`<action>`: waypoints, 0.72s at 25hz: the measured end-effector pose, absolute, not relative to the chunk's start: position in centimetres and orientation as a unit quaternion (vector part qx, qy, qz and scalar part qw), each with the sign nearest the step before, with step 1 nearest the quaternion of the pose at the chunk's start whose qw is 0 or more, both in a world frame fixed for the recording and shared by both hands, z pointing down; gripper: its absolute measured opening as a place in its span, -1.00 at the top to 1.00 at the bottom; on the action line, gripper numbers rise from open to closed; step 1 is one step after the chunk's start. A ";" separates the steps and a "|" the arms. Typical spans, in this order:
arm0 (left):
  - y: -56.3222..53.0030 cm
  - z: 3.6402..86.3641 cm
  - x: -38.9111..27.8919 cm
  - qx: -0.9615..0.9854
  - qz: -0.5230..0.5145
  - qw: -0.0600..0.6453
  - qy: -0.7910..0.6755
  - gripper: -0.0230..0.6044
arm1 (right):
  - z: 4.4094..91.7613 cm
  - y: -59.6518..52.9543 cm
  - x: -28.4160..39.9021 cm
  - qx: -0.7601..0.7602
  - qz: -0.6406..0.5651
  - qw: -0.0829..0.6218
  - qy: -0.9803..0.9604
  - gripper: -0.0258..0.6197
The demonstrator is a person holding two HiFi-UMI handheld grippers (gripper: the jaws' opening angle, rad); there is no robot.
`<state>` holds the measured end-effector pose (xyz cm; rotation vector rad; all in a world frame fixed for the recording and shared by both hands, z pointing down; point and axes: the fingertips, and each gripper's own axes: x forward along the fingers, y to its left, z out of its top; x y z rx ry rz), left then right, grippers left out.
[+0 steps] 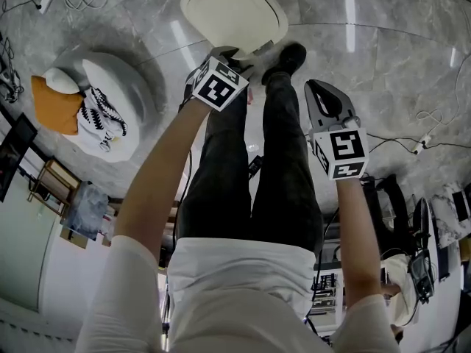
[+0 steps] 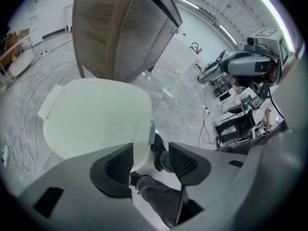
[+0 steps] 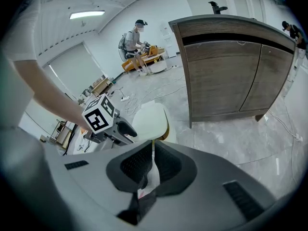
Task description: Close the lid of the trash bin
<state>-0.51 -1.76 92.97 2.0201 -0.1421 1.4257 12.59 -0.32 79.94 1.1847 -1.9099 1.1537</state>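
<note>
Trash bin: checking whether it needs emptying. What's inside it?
Nothing inside shows: the white lid hides the contents in every view. The left tongs are open at its near edge.

- Holding the left gripper [image 1: 234, 56] at the near edge of the cream lid [image 1: 232, 9], top centre.
- Holding the right gripper [image 1: 324, 98] right of centre, clear of the lid.
</note>
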 end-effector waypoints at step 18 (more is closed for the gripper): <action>-0.5 97.5 -0.1 0.738 0.586 0.331 -0.050 0.18 | 81.5 0.0 14.7 0.454 0.443 0.300 -0.712 0.81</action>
